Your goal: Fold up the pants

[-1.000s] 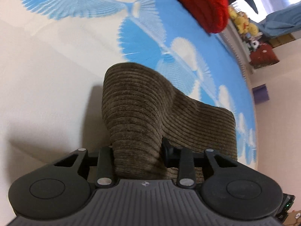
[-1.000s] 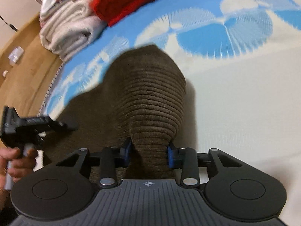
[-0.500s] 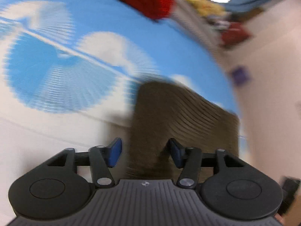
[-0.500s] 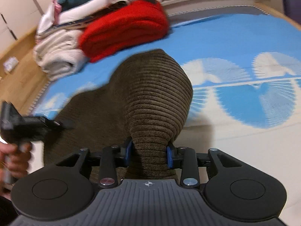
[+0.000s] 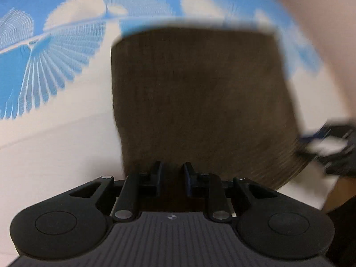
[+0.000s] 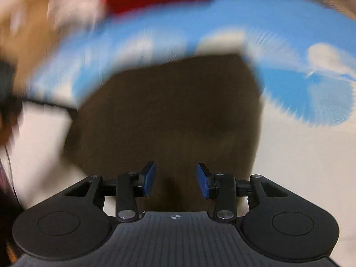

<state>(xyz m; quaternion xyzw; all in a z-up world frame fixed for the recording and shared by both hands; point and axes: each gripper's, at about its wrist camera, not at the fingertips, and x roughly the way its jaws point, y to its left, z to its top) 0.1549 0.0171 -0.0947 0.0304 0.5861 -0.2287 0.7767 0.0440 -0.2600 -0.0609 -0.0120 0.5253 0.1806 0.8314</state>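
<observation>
Pants lying folded flat on bedspread, looking soft, thick, grippy, best pinched at near corners; left gripper narrow over near hem, right gripper spread wide, holding nothing.

Your left wrist camera looks forward along its fingers, low and close over the dark brown folded corduroy pants, facing the blue-and-white fan-patterned bedspread. Your right wrist camera sits just as near, facing the same pants and bedspread. Both views share these, and each catches the other gripper at its edge, blurred.
</observation>
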